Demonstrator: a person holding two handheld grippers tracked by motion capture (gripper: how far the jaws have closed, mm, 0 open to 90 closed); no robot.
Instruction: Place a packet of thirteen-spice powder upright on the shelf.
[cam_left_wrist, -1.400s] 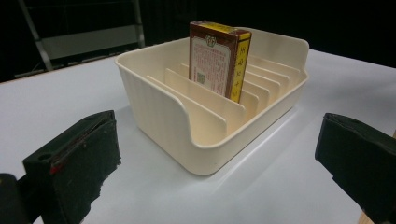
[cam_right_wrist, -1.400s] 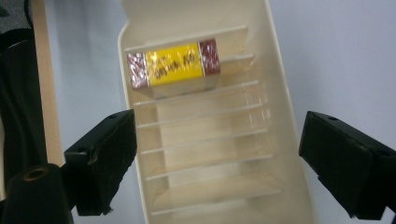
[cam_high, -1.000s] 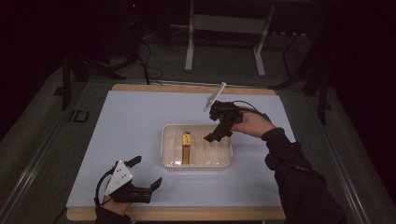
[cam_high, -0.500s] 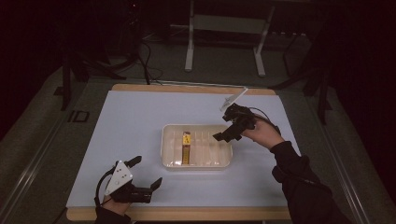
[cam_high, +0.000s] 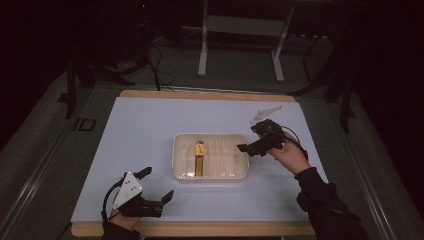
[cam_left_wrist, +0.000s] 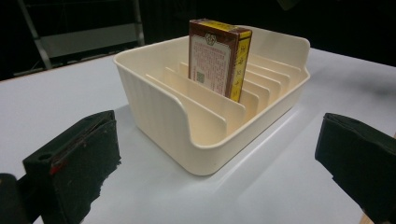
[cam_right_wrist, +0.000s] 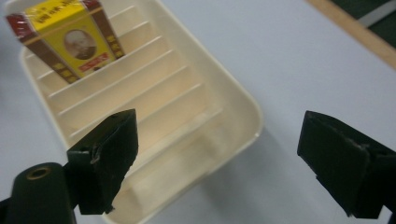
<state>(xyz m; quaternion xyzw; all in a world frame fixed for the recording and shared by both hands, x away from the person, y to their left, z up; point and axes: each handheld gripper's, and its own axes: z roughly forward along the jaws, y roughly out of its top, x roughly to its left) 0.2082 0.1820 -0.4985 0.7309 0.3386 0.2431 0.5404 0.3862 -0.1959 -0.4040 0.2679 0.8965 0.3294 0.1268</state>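
Observation:
A cream slotted tray (cam_high: 227, 155) sits mid-table on the white mat. A brown and yellow card box (cam_high: 199, 156) stands on edge in one of its left slots. My right gripper (cam_high: 250, 139) hovers open just past the tray's right end, empty. In the right gripper view the gripper (cam_right_wrist: 224, 158) spans the tray's end (cam_right_wrist: 233, 102), with the box (cam_right_wrist: 70, 37) farther off. My left gripper (cam_high: 157, 183) rests open near the front left edge. Its own view (cam_left_wrist: 215, 163) faces the tray wall (cam_left_wrist: 154, 100) and the box (cam_left_wrist: 217, 56).
The mat's wooden front edge (cam_high: 225, 229) lies right under my left hand. A metal stand (cam_high: 240, 30) rises on the dark floor beyond the table. Bare mat surrounds the tray on all sides.
My right gripper has drawn away to the right and nearer, from above the tray's right part to beside its right end. The left gripper has stayed put.

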